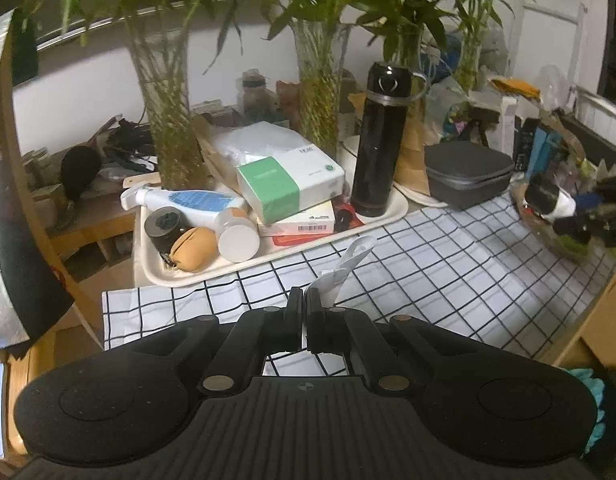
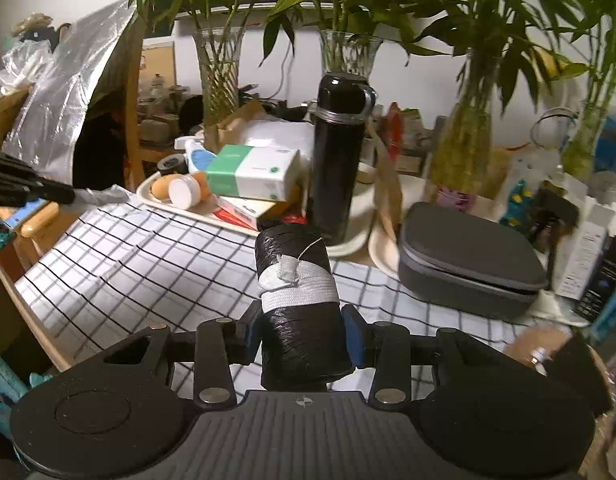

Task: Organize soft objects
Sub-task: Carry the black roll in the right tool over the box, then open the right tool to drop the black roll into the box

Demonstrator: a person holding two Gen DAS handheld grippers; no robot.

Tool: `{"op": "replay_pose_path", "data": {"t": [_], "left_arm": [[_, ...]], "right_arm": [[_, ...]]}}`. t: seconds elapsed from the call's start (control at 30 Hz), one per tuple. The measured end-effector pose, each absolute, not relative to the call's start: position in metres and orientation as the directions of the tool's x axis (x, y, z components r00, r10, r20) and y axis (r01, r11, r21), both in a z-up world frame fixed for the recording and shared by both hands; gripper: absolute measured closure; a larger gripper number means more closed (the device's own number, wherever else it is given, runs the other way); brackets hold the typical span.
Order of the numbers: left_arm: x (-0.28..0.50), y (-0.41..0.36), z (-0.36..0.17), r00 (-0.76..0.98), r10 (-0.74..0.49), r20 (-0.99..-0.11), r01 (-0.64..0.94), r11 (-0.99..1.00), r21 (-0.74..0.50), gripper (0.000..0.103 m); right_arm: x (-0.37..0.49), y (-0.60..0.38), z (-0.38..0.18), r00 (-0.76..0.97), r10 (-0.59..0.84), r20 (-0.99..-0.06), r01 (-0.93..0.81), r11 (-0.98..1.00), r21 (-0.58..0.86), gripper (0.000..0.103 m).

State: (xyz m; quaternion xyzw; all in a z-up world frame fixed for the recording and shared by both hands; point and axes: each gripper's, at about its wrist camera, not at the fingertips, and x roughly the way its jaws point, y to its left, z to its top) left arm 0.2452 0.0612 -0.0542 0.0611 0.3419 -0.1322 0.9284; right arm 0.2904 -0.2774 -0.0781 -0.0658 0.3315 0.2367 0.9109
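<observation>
Both grippers are carrying something, so the sorting is under way, not finished. The right gripper [image 2: 304, 332] is clamping a black roll of plastic bags [image 2: 300, 300] between its blue-padded fingers [image 2: 353, 340]; a white band is wrapping the roll's middle and a loose thread is sticking up from it. The roll is hanging above the checked cloth [image 2: 128, 248], in front of the black flask [image 2: 337, 156] and not touching the table as far as I can judge.

The left gripper [image 1: 302, 320] is pinching a thin whitish, crumpled plastic piece [image 1: 343, 276] with its jaws almost together; the piece is sticking up and forward over the cloth. In the right wrist view that same gripper is showing at the far left edge with the pale film trailing from its tip.

No destination for soft items is showing itself clearly. The cream tray [image 1: 268, 256] is already holding a tan pouch [image 1: 196, 248], a white jar [image 1: 238, 236], a spray bottle [image 1: 184, 202] and a green-and-white tissue box [image 1: 290, 182], stacked closely. A grey zip case [image 2: 467, 260] is sitting just right of the flask.

Judgement: two soft items are lifted, neither placed. What is remaining is setting both down somewhere tidy, and possibly the tan pouch too. I cannot tell whether anything has been put away.
</observation>
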Motion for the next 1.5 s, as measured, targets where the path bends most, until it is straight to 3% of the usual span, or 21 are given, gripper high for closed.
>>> {"op": "replay_pose_path", "data": {"t": [0.6,1.33,1.43,1.5], "left_arm": [[0.172,0.051,-0.007,0.773,-0.204,-0.600,0.277,0.961,0.030,0.101],[0.099,0.008,-0.004,0.726,-0.266,-0.634,0.296,0.953,-0.062,0.100],[0.096,0.002,-0.017,0.679,-0.306,-0.667,0.338,0.937,-0.085,0.096],[0.091,-0.003,-0.027,0.652,-0.299,-0.697,0.353,0.933,-0.070,0.083]], "right_arm": [[0.220,-0.270,-0.050,0.703,0.448,-0.553,-0.493,0.867,0.075,0.059],[0.156,-0.271,-0.038,0.702,0.499,-0.509,-0.526,0.844,0.103,0.059],[0.149,-0.271,-0.036,0.702,0.506,-0.500,-0.529,0.842,0.109,0.059],[0.147,-0.271,-0.036,0.702,0.507,-0.500,-0.529,0.841,0.110,0.058]]}}
